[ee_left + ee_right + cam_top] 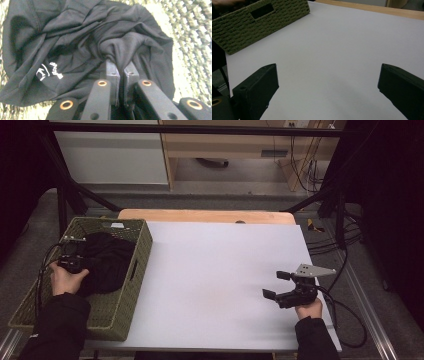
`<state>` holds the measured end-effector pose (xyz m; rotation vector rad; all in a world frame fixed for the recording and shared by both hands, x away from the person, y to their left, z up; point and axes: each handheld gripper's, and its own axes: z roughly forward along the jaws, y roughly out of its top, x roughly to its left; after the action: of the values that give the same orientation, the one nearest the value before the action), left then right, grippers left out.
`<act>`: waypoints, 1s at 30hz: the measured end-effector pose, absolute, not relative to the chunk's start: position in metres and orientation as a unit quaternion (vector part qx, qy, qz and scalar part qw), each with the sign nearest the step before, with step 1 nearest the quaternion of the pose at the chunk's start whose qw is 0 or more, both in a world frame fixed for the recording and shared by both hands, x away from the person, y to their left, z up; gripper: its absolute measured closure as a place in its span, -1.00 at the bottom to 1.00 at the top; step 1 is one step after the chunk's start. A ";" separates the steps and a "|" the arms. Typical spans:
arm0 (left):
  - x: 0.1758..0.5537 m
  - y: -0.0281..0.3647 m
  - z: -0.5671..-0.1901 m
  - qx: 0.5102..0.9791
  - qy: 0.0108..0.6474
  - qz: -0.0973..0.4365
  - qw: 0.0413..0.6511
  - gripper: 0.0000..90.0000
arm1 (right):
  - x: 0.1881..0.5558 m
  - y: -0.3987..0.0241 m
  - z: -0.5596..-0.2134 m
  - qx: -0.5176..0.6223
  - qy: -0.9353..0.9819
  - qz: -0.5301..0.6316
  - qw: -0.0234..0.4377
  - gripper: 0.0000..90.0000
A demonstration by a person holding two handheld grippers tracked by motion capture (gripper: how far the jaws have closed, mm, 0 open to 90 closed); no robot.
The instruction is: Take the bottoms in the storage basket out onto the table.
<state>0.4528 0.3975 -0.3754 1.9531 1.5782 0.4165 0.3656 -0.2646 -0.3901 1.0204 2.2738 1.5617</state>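
Black garment lies crumpled in the woven basket at the table's left edge. My left gripper is clamped on a fold. Extraction appears barely begun; my right gripper waits wide open, empty, over the white sheet.

white logo print on black garment, unreadable

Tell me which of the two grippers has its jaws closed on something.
The left gripper, inside the woven basket: its jaws pinch a fold of the black garment. The right gripper sits over the white table with jaws wide apart, holding nothing.
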 end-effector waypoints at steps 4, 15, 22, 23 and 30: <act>0.450 0.395 -0.372 0.734 0.584 0.167 0.302 0.90 | 0.366 -0.265 -0.390 0.345 0.769 0.529 0.100 -0.92; 0.443 0.394 -0.364 0.726 0.573 0.184 0.334 0.91 | 0.366 -0.265 -0.390 0.346 0.768 0.530 0.100 -0.92; 0.437 0.393 -0.359 0.720 0.566 0.194 0.351 0.91 | 0.366 -0.265 -0.390 0.346 0.767 0.531 0.098 -0.92; 0.437 0.393 -0.359 0.720 0.566 0.194 0.352 0.91 | 0.366 -0.265 -0.390 0.346 0.767 0.532 0.098 -0.92; 0.435 0.393 -0.357 0.716 0.566 0.197 0.359 0.91 | 0.366 -0.265 -0.390 0.345 0.767 0.532 0.097 -0.92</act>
<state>0.4346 0.3926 -0.3570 1.8456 1.4587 0.5086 0.3655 -0.2650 -0.3903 1.0226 2.2695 1.5763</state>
